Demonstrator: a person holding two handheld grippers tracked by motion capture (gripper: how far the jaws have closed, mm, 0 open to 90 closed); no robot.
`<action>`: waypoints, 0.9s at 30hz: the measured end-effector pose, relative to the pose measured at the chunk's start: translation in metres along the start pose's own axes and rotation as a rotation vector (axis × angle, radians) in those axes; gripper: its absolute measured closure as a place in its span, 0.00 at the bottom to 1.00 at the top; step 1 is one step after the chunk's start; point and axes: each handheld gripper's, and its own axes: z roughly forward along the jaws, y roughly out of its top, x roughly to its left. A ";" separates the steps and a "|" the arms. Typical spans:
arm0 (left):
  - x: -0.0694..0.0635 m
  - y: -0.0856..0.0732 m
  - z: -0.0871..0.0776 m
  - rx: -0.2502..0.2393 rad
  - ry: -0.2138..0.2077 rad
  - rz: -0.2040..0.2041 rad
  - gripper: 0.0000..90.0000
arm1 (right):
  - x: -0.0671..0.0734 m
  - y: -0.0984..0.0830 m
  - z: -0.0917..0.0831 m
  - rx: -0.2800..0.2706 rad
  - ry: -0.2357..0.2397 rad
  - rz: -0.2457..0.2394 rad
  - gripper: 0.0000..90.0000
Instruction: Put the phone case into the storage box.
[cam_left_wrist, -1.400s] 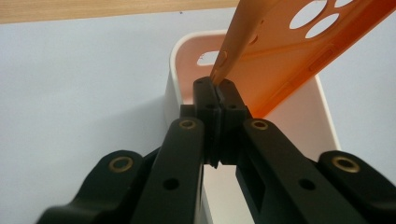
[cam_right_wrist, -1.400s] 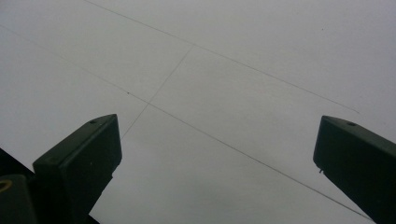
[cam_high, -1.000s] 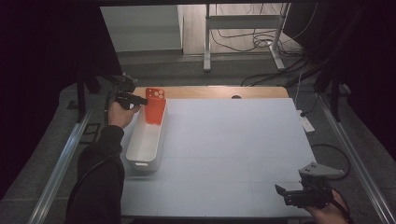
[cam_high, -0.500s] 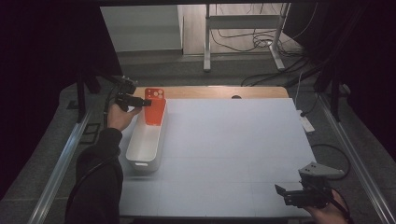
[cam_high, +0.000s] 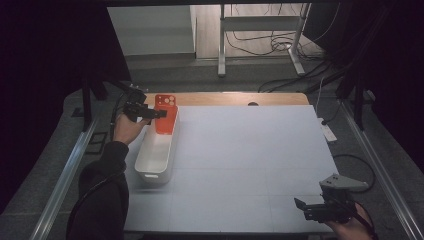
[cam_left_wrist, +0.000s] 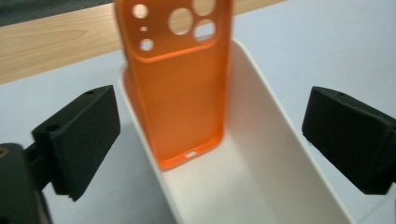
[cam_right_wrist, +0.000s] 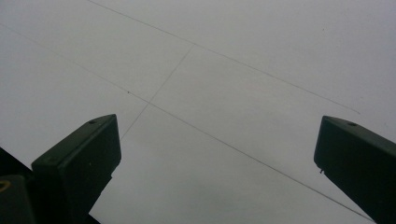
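Observation:
An orange phone case (cam_high: 166, 114) (cam_left_wrist: 180, 88) stands upright in the far end of a white bin (cam_high: 155, 165) (cam_left_wrist: 261, 140), leaning on its end wall with the camera cut-outs at the top. My left gripper (cam_high: 159, 114) (cam_left_wrist: 208, 135) is at the case. Its jaws have just been opening and now stand wide on either side, with neither pad touching it. My right gripper (cam_high: 302, 207) (cam_right_wrist: 217, 154) hovers open over the bare white mat near the front right corner, nothing between its jaws.
The white mat (cam_high: 250, 150) covers most of the table, and a strip of wood (cam_high: 240, 98) shows along its far edge. A table leg frame and cables (cam_high: 260, 45) lie on the floor beyond. Metal rails (cam_high: 375, 160) run along both sides.
The left gripper's jaws have spread away from the orange case, which stays upright in the bin. The right gripper has kept still.

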 end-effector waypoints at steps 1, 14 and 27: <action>-0.001 -0.001 0.000 0.000 -0.005 0.004 0.04 | 0.000 0.000 0.000 0.000 0.000 0.000 0.00; -0.013 -0.010 -0.001 0.001 -0.024 0.054 0.00 | 0.000 0.000 0.000 0.000 0.004 0.002 0.00; -0.015 -0.023 -0.007 -0.023 -0.053 0.061 0.00 | 0.000 0.000 0.000 0.002 0.007 0.001 0.00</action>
